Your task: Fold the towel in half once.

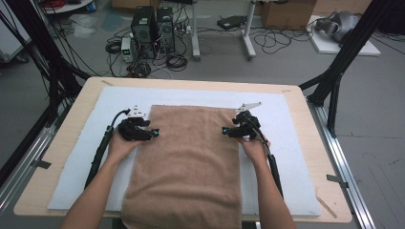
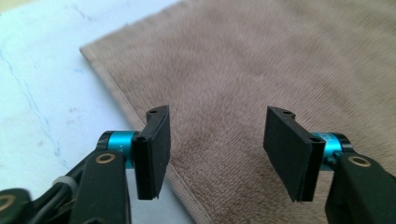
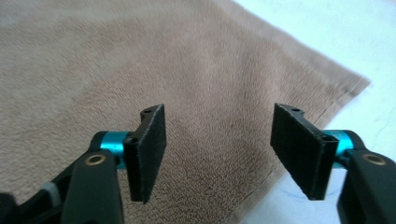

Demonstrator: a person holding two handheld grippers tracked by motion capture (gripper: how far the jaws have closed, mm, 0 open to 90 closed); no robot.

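jaws: both pairs apart over brown towel (image 1: 188, 157) | surface: pale mat (image 1: 286, 138), wooden table (image 1: 67, 143) | room: cabled floor

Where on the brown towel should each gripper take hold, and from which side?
Best at the far corners of the brown towel: it lies flat, so only its hemmed edges offer a lip. The left gripper probably comes in from the left edge, the right gripper from the right, both with jaws open above the cloth.
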